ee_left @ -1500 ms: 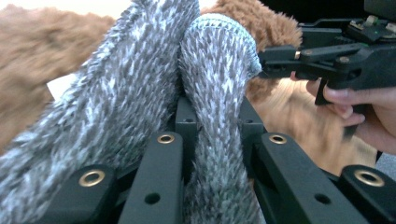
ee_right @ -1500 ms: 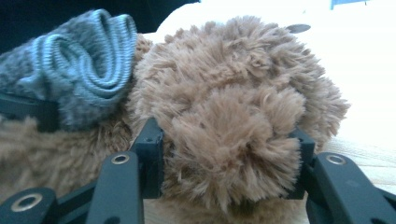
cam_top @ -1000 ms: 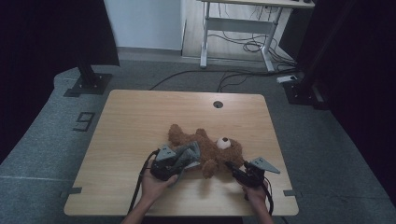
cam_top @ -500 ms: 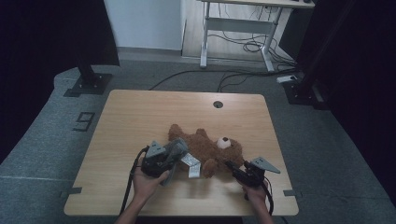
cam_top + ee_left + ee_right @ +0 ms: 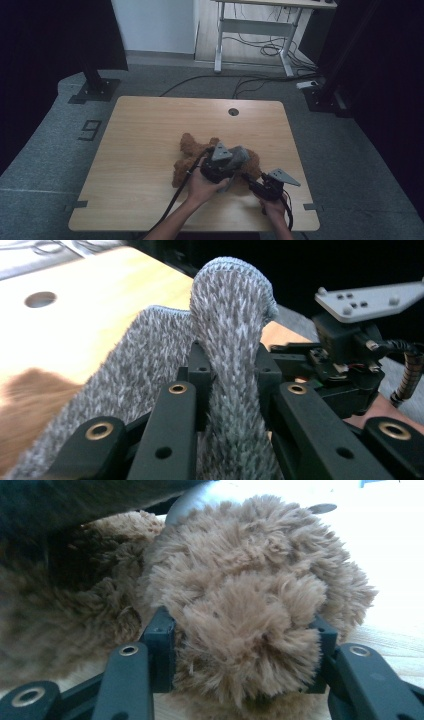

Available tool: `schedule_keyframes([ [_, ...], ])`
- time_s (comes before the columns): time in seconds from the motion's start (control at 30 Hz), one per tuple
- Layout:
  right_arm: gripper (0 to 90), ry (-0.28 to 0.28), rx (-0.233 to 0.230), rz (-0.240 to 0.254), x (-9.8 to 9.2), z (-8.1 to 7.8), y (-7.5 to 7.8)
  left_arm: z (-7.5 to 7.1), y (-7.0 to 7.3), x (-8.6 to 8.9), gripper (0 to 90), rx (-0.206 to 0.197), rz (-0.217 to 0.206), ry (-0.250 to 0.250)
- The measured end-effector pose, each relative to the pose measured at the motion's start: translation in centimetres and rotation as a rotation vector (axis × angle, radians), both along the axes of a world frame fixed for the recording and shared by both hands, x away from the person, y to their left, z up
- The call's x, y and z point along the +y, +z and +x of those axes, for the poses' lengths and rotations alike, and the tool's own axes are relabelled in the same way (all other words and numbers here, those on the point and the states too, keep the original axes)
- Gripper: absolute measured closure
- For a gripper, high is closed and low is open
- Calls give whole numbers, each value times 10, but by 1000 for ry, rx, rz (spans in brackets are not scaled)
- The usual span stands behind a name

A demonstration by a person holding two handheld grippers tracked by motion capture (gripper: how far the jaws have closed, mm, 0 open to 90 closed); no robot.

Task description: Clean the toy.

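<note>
**A:** What is the biggest thing in front of you?

**B:** The wooden table [image 5: 145, 150], pale, with a round cable hole [image 5: 233, 111] near its far edge. On it, toward the near right part, lies a brown plush bear [image 5: 192, 152], sprawled flat with its limbs pointing to the far left.

**A:** Is anything on the bear?

**B:** A grey knitted cloth [image 5: 150, 360] lies over its right part. In the high view it shows as a grey patch beside the left gripper [image 5: 231, 170].

**A:** How does that gripper stand?

**B:** Its jaws are clamped on a fold of the grey knitted cloth. In the left gripper view the fold rises upright between the two black jaws, squeezed narrow where they meet it, and rounds over at the top. The rest of the cloth spreads down to the left, over brown fur.

**A:** And the other one?

**B:** The right gripper [image 5: 240, 655] sits just right of the bear, near the front edge of the table. Its jaws are closed on a thick tuft of the bear's brown fur, one pad on each side. It may be an ear or a paw; the picture is too close to tell which.

**A:** Are the two grippers near each other?

**B:** Yes, close, with the cloth-covered end of the bear between them.
</note>
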State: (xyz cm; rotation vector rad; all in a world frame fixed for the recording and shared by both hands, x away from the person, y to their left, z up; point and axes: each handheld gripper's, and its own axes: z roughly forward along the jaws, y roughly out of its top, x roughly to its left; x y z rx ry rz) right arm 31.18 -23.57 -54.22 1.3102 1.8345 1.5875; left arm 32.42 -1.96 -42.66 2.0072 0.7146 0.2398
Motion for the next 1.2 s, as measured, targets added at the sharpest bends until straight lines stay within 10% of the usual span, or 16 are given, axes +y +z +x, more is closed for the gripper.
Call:
schedule_keyframes([
  [0.23,478,1,0,0,0,0,0,-4,-38,-27,767,50,103,-45],
  [0.43,481,8,9,-7,-1,0,-1,-6,-53,-19,768,59,88,-23],
  [0.8,481,16,11,-1,-2,0,-1,-8,-76,17,772,79,106,16],
  [1.2,483,20,11,16,-3,1,-1,-16,-62,65,769,76,72,90],
])
